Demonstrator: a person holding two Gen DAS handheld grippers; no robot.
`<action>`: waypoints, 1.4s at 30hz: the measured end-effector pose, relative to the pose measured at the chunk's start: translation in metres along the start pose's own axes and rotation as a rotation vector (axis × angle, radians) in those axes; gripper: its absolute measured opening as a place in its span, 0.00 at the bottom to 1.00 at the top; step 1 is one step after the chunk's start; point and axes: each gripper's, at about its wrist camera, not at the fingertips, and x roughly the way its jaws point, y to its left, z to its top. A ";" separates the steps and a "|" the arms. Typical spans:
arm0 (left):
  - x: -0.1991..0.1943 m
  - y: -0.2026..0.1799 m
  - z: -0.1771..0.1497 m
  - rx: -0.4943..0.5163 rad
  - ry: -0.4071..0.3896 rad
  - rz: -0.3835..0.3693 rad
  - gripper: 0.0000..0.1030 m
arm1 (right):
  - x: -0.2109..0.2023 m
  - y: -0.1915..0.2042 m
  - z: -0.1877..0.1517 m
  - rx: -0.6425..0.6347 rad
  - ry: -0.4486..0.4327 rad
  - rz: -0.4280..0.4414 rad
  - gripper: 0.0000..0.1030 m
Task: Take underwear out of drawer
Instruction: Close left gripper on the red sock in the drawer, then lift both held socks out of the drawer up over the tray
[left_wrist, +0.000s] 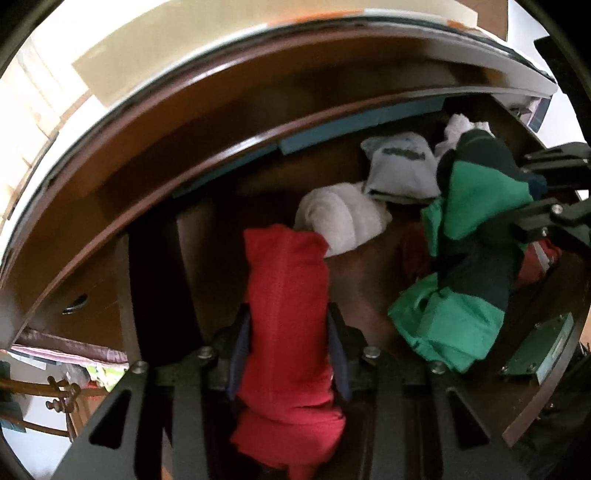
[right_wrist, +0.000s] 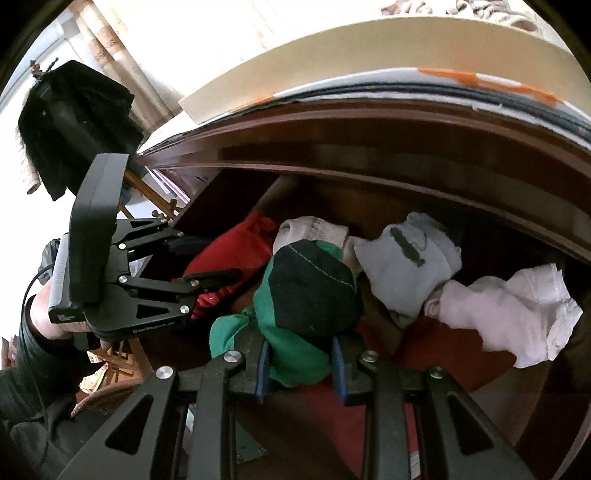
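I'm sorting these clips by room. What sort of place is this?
Most likely a bedroom at home. An open wooden drawer holds rolled garments: a red one, a green and black one and white ones. Curtains hang behind, and a dark coat hangs on a stand.

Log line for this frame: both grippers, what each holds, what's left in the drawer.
left gripper: shut on red garment | right gripper: shut on green-black garment | drawer: white pieces remain
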 end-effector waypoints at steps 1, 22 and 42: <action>-0.002 -0.001 -0.001 0.001 -0.012 -0.002 0.36 | -0.001 0.001 0.000 -0.006 -0.006 0.000 0.28; -0.028 0.017 -0.017 -0.067 -0.198 -0.052 0.36 | -0.026 0.017 -0.013 -0.123 -0.120 -0.024 0.28; -0.038 0.024 -0.018 -0.175 -0.327 -0.133 0.35 | -0.039 0.026 -0.024 -0.181 -0.217 -0.069 0.28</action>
